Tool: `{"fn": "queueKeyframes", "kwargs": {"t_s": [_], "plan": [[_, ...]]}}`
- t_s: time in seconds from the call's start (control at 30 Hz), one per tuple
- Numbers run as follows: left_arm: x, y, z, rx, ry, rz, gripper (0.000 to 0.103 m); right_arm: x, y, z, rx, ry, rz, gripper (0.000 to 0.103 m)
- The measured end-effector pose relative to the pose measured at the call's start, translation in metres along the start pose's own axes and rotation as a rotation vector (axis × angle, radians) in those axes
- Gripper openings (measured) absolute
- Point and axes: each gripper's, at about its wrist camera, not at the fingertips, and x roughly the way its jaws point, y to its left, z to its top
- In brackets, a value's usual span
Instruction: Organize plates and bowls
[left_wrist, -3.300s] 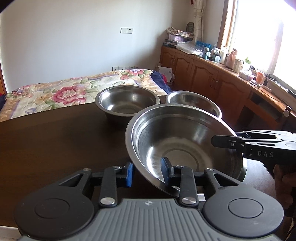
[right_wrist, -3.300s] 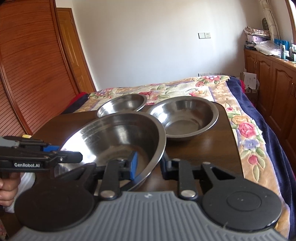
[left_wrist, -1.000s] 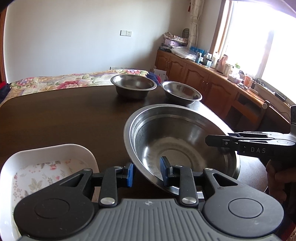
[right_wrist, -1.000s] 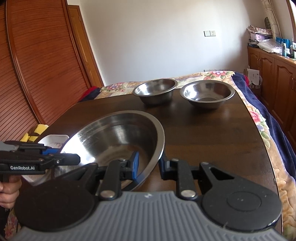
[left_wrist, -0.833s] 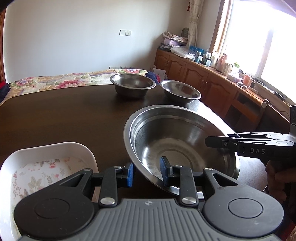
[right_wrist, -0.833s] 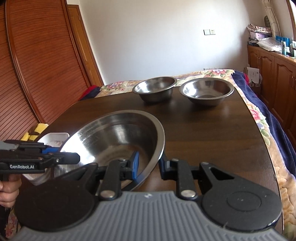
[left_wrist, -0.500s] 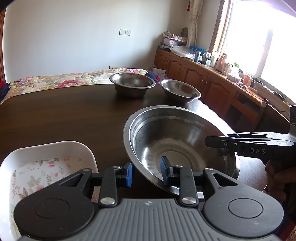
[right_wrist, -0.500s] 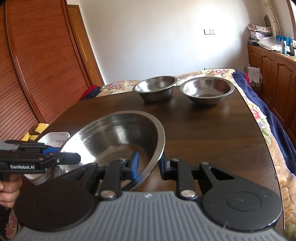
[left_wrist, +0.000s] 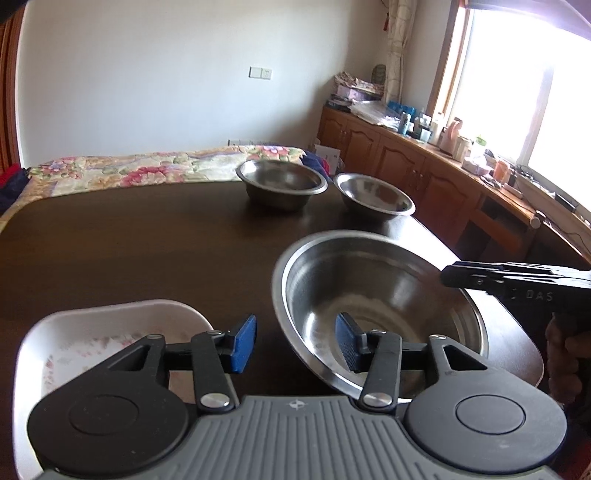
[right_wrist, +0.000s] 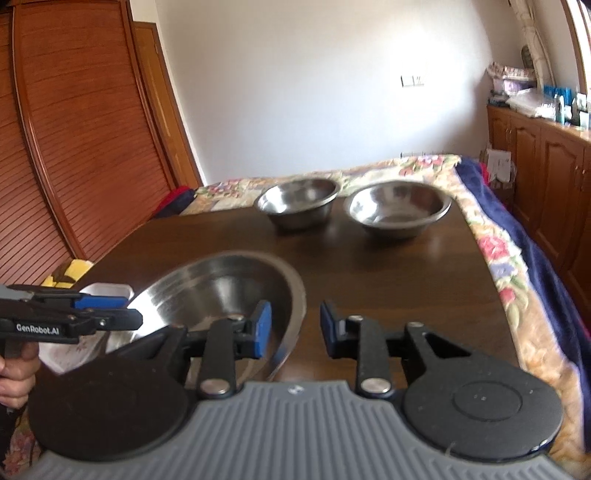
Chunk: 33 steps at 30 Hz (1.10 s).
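The large round stainless-steel bowl (left_wrist: 376, 306) sits on the dark wooden tabletop (left_wrist: 147, 243) near its front edge. The left tool (left_wrist: 295, 345) is spread wide, its fingers straddling the bowl's near rim without pinching it. The right tool (right_wrist: 293, 328) straddles the opposite rim, also parted and gripping nothing. Just left of the bowl lies a white floral-patterned dish (left_wrist: 107, 332). Two smaller steel bowls (left_wrist: 282, 182) (left_wrist: 375, 197) stand side by side at the far edge.
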Motion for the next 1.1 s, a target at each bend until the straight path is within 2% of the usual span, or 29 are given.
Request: {"fn": "queueKeyframes", "kwargs": {"t_s": [0.53,1.1], "plan": [[0.013,0.007,0.06,0.043,-0.077,0.071,0.056,0.019,-0.018,0.061,-0.093,-0.079,-0.004,0.031],[0.055,0.006,0.097,0.054,-0.051,0.074,0.059,0.068,-0.024,0.088,-0.122,-0.05,0.032,0.031]]}}
